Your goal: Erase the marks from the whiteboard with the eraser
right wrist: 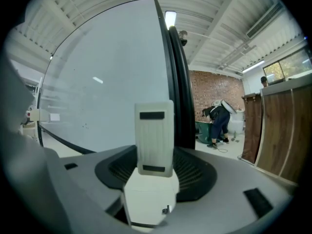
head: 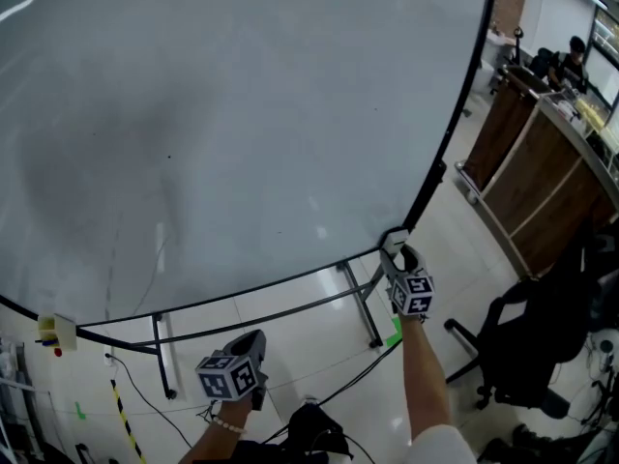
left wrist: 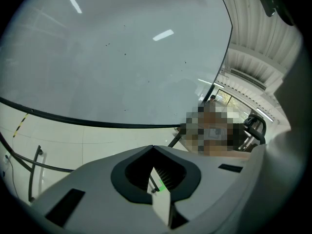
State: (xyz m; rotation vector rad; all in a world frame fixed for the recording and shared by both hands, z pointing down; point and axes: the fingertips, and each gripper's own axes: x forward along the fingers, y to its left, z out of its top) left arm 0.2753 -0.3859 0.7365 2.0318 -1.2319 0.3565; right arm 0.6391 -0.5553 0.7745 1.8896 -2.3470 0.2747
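Risk first: my right gripper (head: 398, 255) holds the eraser (right wrist: 155, 138) by its lower end only, jaws closed narrow on it, so it stands tall and unsupported; pressure against the whiteboard (head: 242, 114) could lever it sideways or out of the grip. It sits at the board's lower right corner, hard by the black frame (head: 440, 167), and a stroke begun there may snag on that edge. The grey smear (head: 87, 172) lies well away to the left, a long reach; dry wiping may merely spread it. My left gripper (left wrist: 158, 186) hangs low beneath the board, jaws together on nothing, no help in steadying. Not determinable: whether the eraser touches the board, which face carries the felt, and whether the fine specks are marks. The board's top and left are cut off
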